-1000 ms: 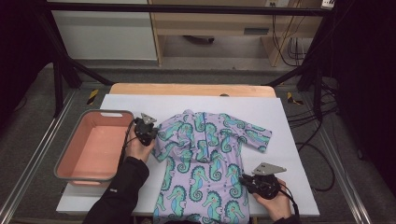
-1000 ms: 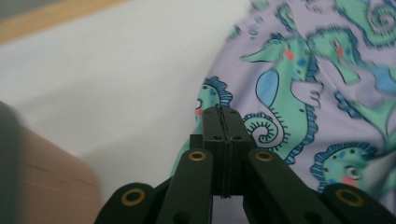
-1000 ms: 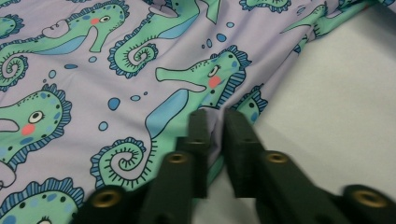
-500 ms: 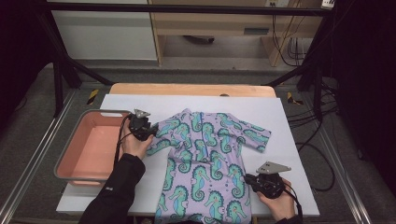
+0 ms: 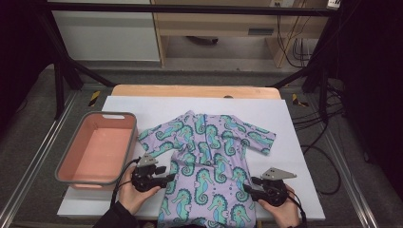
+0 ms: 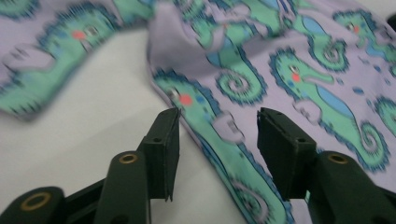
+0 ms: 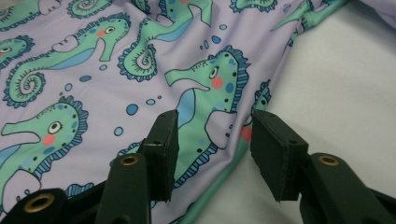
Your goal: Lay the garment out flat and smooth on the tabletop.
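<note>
- Garment [image 5: 209, 166], seahorse print, lies flat on the white surface [image 5: 294, 142], beside the pink bin [image 5: 95, 152].
- Left claw [image 5: 167, 176] has moved from the sleeve to the left hem edge; jaws just opened, fabric edge between, unpinched.
- Right claw [image 5: 249, 183] at the right hem: jaws just opened, released.
- Judgement: regrip for folding.
- No legible writing.

Black hand-held gripper [image 5: 167, 178] with brass screws, grey 3-cornered plate, dark sleeve [image 5: 111, 219]
</note>
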